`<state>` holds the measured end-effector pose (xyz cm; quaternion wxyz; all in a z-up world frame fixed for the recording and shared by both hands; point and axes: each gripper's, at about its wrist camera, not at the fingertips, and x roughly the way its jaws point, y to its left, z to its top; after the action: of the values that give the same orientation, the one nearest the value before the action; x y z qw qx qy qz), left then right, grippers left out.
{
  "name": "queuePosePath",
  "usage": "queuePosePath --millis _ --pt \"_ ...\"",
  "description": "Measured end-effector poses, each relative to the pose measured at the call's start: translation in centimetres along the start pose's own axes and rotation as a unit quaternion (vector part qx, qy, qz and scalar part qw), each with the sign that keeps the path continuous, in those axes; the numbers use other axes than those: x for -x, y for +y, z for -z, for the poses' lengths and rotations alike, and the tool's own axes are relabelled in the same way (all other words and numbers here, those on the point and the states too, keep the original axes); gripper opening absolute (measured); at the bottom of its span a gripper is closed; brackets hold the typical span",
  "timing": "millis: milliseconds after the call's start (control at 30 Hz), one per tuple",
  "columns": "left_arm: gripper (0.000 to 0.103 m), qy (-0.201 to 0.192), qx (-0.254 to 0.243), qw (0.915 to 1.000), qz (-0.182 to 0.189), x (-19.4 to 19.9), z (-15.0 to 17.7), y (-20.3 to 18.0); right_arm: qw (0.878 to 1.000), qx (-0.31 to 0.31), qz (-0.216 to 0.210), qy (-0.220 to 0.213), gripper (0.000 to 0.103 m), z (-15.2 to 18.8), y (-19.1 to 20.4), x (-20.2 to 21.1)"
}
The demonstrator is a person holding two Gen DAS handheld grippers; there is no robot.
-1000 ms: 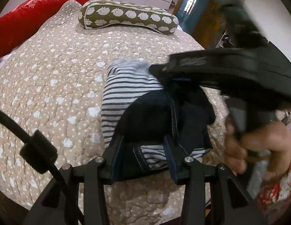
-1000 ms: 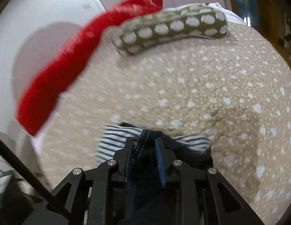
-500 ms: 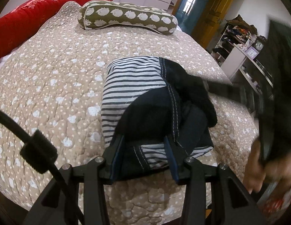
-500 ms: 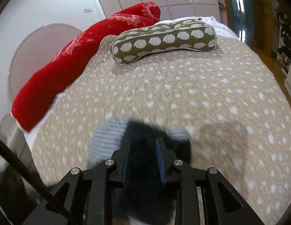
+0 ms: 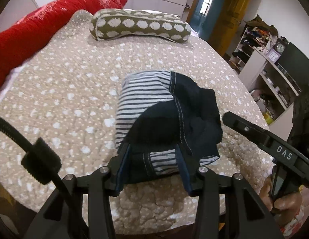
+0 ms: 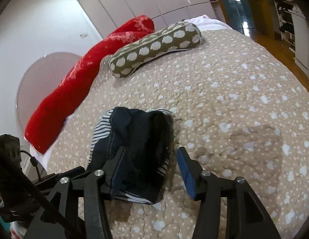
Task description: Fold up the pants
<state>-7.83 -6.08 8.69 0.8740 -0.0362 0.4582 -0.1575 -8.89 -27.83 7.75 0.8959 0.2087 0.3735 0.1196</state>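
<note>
pants (image 5: 166, 119): a compact bundle of navy cloth with a striped lining turned out, lying on the quilted bedspread (image 5: 64, 91) straight ahead of both sets of jaws; the near hem sits between the left fingers.
fold state: most of the folding looks done, judging by how small the bundle is; the navy flap on the side nearest the right gripper is still humped and loose.
left gripper (image 5: 152, 165): jaws part open, straddling the near striped edge. Whether the pads truly press on the cloth cannot be told from this view. Probable reason for the placing: it pins the near edge so the bundle does not slide while the other hand works.
right gripper (image 6: 150, 167): jaws have just been opening and now stand wide. The navy fold lies against the left-hand pad, while the right-hand pad hangs clear over bare quilt, so nothing is clamped. This reads as a release, the fold laid down and let go.
right hand (image 5: 280, 197): gripping the handle of its tool, beside the bundle at the bed's edge.
containers: none on the bed. The only holders in sight are open shelves (image 5: 260, 59) far beyond the jaws, crowded with clothes, clocks and small items too small to name.
beyond the pants: a spotted olive bolster (image 5: 140, 24) and a red cushion (image 5: 54, 18), both well apart from the bundle.
</note>
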Motion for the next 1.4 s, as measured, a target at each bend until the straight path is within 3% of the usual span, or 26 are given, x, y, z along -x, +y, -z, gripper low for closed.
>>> queuePosePath --millis 267,500,1400 --pt "0.048 -0.027 -0.015 0.9963 -0.081 1.9 -0.2 -0.3 1.000 -0.021 0.007 0.007 0.062 0.7 -1.0 0.6" --pt "0.049 -0.038 -0.027 0.9916 -0.121 2.2 -0.2 0.0 1.000 -0.022 0.009 0.010 0.066 0.9 -0.9 0.2" --pt "0.050 -0.013 -0.014 0.9941 -0.107 0.7 0.1 1.2 0.999 -0.033 0.008 0.021 0.070 1.3 -1.2 -1.1"
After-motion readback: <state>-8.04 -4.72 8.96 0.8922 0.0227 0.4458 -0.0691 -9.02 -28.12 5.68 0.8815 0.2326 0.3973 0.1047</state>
